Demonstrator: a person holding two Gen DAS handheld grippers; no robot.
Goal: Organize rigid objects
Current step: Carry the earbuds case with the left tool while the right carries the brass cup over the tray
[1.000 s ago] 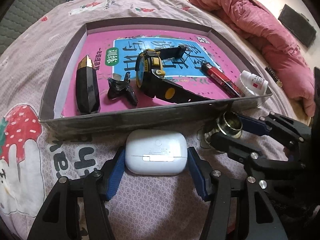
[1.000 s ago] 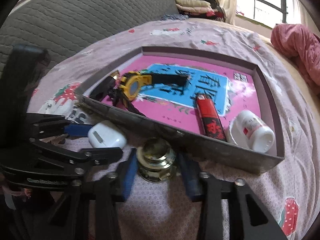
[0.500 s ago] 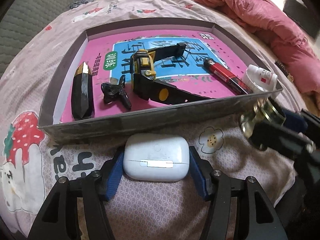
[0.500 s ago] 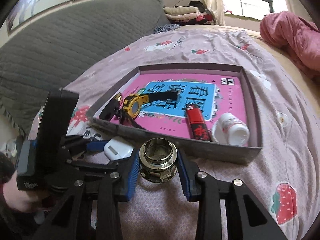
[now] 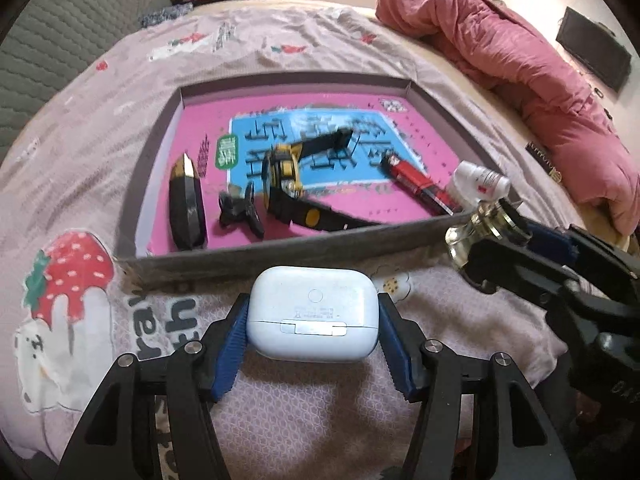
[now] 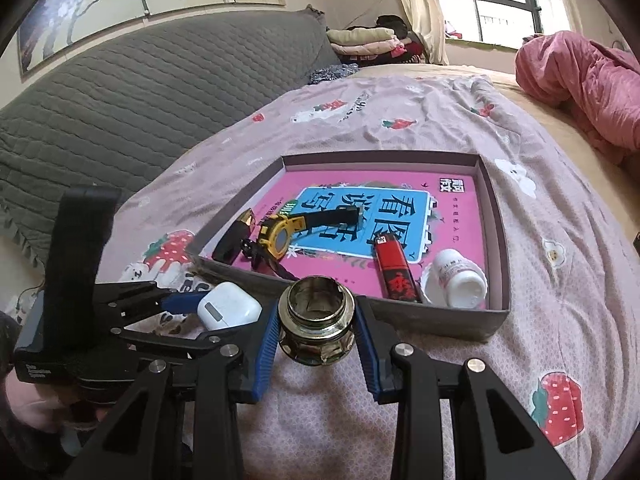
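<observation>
My left gripper [image 5: 313, 326] is shut on a white earbud case [image 5: 312, 314], held above the bedsheet just in front of the grey box tray [image 5: 280, 250]. My right gripper [image 6: 317, 328] is shut on a brass metal fitting [image 6: 317, 320], lifted near the tray's front wall [image 6: 440, 322]. In the left wrist view the right gripper [image 5: 486, 228] and the fitting [image 5: 476, 226] show at the right. In the right wrist view the left gripper [image 6: 224, 310] and the case [image 6: 228, 306] show at the left.
Inside the tray lie a black and gold pointed object [image 5: 186, 204], a black clip [image 5: 240, 212], a yellow and black watch [image 5: 286, 184], a red lighter [image 6: 396, 274] and a white bottle [image 6: 460, 278]. A pink quilt [image 5: 520, 80] is heaped at the right; a grey headboard [image 6: 140, 92] stands behind.
Both grippers have risen off the sheet with what they hold. The right gripper lifted the brass fitting and moved it toward the tray's right front corner.
</observation>
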